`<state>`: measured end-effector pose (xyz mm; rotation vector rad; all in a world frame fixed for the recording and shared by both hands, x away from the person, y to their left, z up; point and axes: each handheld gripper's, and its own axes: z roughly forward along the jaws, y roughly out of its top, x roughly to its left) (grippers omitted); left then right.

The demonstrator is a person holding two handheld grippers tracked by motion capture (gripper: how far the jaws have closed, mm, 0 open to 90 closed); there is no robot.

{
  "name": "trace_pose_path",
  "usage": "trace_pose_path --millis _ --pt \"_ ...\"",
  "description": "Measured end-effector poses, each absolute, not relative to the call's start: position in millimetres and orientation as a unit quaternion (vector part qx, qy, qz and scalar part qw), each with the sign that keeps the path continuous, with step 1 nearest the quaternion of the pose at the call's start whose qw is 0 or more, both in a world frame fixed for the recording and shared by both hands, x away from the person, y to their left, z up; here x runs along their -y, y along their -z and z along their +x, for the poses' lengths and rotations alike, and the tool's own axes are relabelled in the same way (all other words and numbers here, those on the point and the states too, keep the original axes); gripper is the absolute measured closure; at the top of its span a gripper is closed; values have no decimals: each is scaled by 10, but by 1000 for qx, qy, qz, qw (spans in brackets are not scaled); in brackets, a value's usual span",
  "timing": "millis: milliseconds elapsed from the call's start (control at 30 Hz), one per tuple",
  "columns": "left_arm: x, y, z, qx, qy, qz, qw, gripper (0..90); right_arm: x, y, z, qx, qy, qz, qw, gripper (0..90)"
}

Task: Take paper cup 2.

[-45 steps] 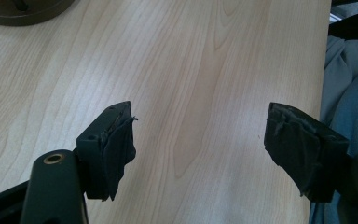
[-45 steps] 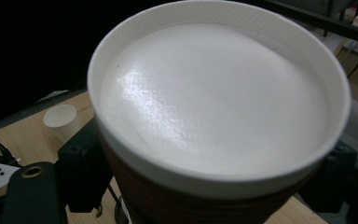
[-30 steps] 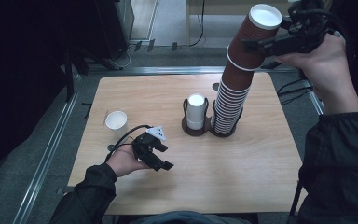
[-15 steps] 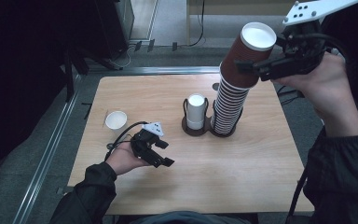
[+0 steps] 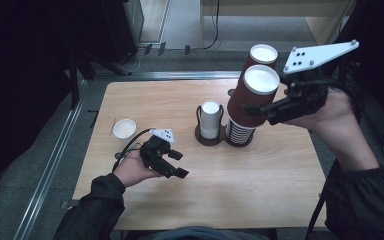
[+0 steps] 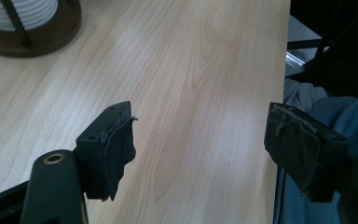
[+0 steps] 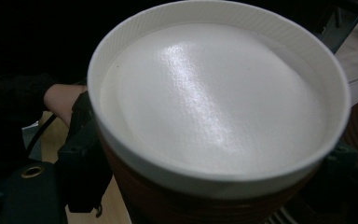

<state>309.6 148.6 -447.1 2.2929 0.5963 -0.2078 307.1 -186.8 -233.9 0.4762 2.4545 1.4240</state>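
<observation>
1. Above the wooden surface (image 5: 260, 190), the right gripper (image 5: 260, 111) has its jaws pinched on the side of a brown paper cup (image 5: 254, 97), carried upright with its white inside facing up, probably so it stays steady and ready to set down.

2. Just behind the pinched cup stands the tall stack of brown cups (image 5: 252, 62), so this cup looks freshly parted from that pile. The gap between cup and pile seems to serve to get it clear without dragging its neighbours along.

3. Below the right jaws, a dark round holder (image 5: 206, 139) keeps the foot of the pile and a short stack of white cups (image 5: 210, 119) side by side, which stops both from toppling.

4. Seen along the right gripper's own jaws, the cup (image 7: 214, 116) sits between them, its white rim tilted toward the lens, the left jaw dark against its wall.

5. Low over the surface, the left gripper (image 5: 180, 165) idles in the person's left hand (image 5: 132, 170), jaws spread with nothing between them (image 6: 200, 154), perhaps waiting to take the cup.

6. Beyond the left jaws, toward the far left edge, a single white cup (image 5: 124, 130) stands apart, likely a cup already dealt out.
</observation>
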Motion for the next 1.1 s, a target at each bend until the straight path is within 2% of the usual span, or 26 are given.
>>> trace_pose_path --millis 400,567,700,833,933,1100 --pt "-1410 4371 3117 -212 57 896 385 216 1682 2923 3034 -850 -498 141 103 183" --pt "-1366 4314 3149 -219 68 884 407 128 1622 3117 3031 -853 -495 137 96 183" --pt "-1362 4313 3165 -217 61 884 410 102 1587 3310 3047 -858 -488 133 85 183" --pt "-1401 4313 3136 -203 60 882 422 33 1538 3514 3055 -864 -483 133 58 183" --pt "-1413 4331 3127 -210 66 875 431 28 1496 3639 3052 -863 -484 138 46 183" --pt "-1377 4387 3110 -204 58 887 410 29 1420 3818 3056 -864 -485 130 35 182"
